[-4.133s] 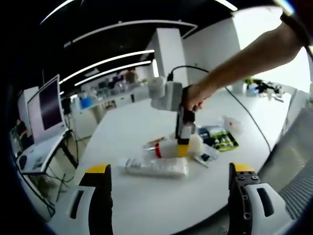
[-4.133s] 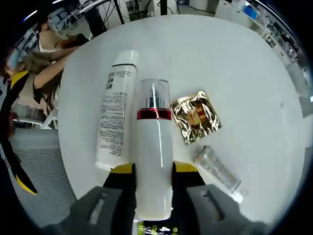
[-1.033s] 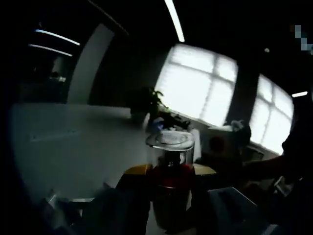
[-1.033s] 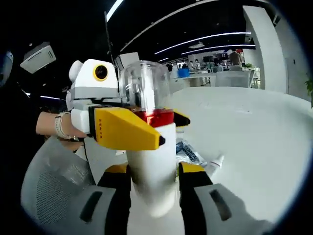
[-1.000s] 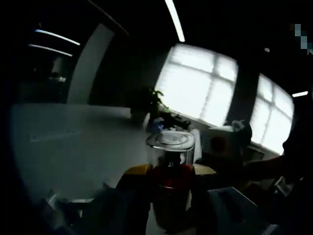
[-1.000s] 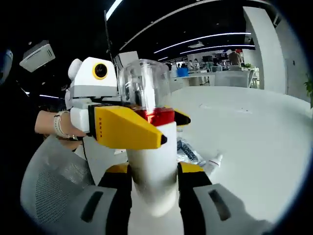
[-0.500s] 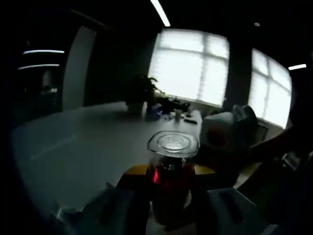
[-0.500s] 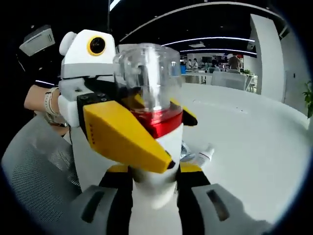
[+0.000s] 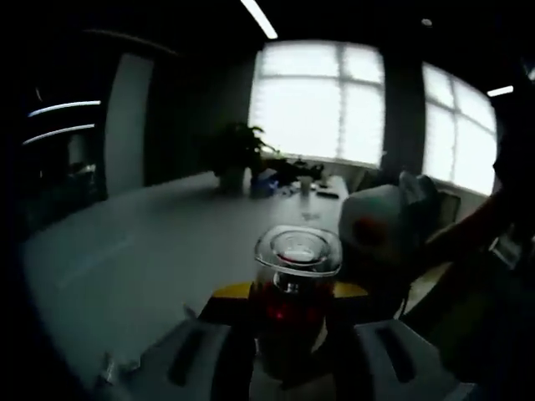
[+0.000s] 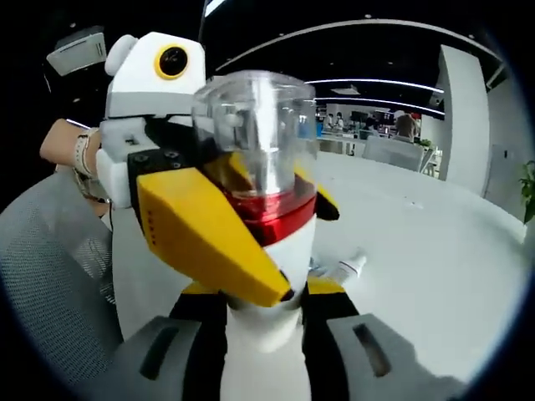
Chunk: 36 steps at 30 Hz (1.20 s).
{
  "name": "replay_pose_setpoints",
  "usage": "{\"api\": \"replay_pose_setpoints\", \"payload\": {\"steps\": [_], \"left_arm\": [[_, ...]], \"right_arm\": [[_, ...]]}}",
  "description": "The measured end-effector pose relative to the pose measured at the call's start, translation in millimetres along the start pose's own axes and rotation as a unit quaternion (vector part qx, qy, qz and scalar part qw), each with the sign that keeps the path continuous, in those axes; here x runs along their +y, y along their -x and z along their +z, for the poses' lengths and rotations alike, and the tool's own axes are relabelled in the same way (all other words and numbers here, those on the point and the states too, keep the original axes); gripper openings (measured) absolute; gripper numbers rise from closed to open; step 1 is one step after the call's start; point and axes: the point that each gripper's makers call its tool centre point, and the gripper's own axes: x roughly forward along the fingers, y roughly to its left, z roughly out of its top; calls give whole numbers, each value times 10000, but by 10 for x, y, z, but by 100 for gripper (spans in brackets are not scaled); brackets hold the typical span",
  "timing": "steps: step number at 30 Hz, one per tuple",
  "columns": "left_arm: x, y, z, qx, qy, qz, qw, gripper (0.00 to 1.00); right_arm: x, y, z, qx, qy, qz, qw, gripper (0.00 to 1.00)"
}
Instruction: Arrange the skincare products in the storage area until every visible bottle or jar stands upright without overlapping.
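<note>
I see the white pump bottle (image 10: pixel 263 276) with its red collar and clear cap held up above the white tabletop (image 10: pixel 418 251), gripped from both sides: my right claw (image 10: pixel 263 309) clamps its body, and my left claw (image 10: pixel 242 242) clamps the collar under the cap (image 9: pixel 297 251). A small tube (image 10: pixel 343 267) lies on the tabletop just behind.

Looks like a big open-plan office to me: long strip ceiling lights (image 10: pixel 376 82), a wide white tabletop (image 10: pixel 418 251), desks with people at the far end (image 10: pixel 368 125), tall bright windows (image 9: pixel 318 104), a potted plant (image 9: pixel 238 150) and a mesh office chair (image 10: pixel 50 276).
</note>
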Motion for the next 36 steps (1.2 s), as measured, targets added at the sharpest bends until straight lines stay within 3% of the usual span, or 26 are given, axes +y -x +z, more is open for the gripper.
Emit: {"api": "replay_pose_setpoints", "payload": {"steps": [3,4,16,24,32,36], "left_arm": [[-17,-3,-52,-13,11,-50,10000,28],[-27,-10,-42,-93,19,-52,9999,28],[-21,-12,-60,-133,-76,6,9999,28],[-15,10,-60,-204,-230,-185,9994,28],[-39,7,-55,-200,-326,-243,9990,28],[-52,0,-50,-185,-536,-188,9982,29]], "right_arm": [[34,-11,-49,-30,8,19,10000,34],[19,-20,-12,-177,-55,-24,9998,34],[48,7,-14,-297,-54,147,9994,34],[68,-4,-11,-96,-68,19,9999,35],[48,-2,-16,-155,82,-59,9998,35],[47,-9,-36,-21,552,-156,9983,37]]}}
